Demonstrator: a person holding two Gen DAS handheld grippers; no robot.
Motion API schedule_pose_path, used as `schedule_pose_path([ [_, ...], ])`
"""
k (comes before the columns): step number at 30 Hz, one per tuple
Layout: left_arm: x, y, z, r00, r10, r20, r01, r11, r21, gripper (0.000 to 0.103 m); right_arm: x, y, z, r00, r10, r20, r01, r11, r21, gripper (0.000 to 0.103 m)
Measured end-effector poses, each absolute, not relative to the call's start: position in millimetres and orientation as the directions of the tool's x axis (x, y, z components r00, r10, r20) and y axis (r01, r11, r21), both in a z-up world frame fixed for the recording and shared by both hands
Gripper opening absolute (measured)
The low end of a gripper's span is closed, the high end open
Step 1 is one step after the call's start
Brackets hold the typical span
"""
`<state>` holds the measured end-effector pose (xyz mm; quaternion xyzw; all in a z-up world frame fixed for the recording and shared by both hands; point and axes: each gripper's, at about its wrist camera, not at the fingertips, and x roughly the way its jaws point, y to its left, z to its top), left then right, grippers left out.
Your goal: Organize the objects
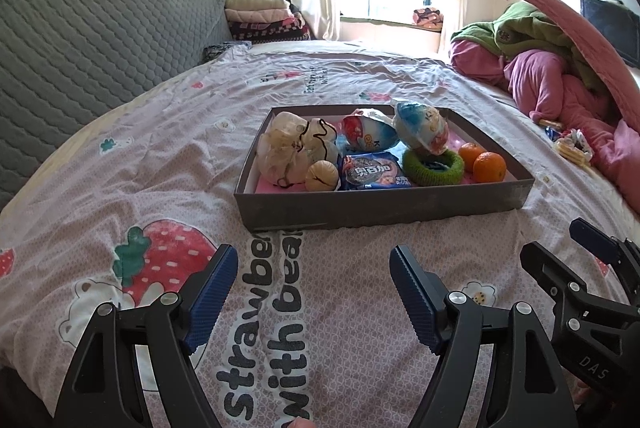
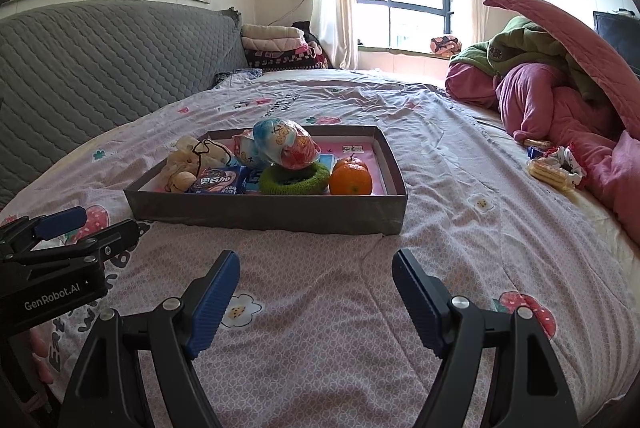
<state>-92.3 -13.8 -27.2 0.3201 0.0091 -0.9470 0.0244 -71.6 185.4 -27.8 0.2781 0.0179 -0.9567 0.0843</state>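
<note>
While both grippers hang low over the bed (image 1: pixel 140 164), I read a strawberry-print sheet beneath them and a pile of pink and green bedding (image 1: pixel 560 68) far ahead to the right. Straight ahead of my left gripper (image 1: pixel 312 268), and ahead-left of my right gripper (image 2: pixel 316 272), a shallow grey tray (image 1: pixel 384 206) rests on the sheet. Inside it, from left to right: a bundle of pale plastic bags (image 1: pixel 288 148), a blue cookie packet (image 1: pixel 374 172), two egg-shaped wrapped snacks (image 1: pixel 420 126), the right-hand one resting on a green knitted ring (image 1: pixel 434 168), and two oranges (image 1: pixel 489 167) side by side. Both grippers are released, jaws spread wide, holding nothing, well short of the tray.
</note>
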Motion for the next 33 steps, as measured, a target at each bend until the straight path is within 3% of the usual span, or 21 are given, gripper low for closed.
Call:
schedule_pose_path([
  [33, -82.3, -12.1, -57.6, -0.761, -0.023, -0.649, 0.036, -0.999, -0.007, 0.079, -64.8, 183.3, -60.4, -0.792, -0.173, -0.586, 0.185, -0.982, 0.039, 0.078],
])
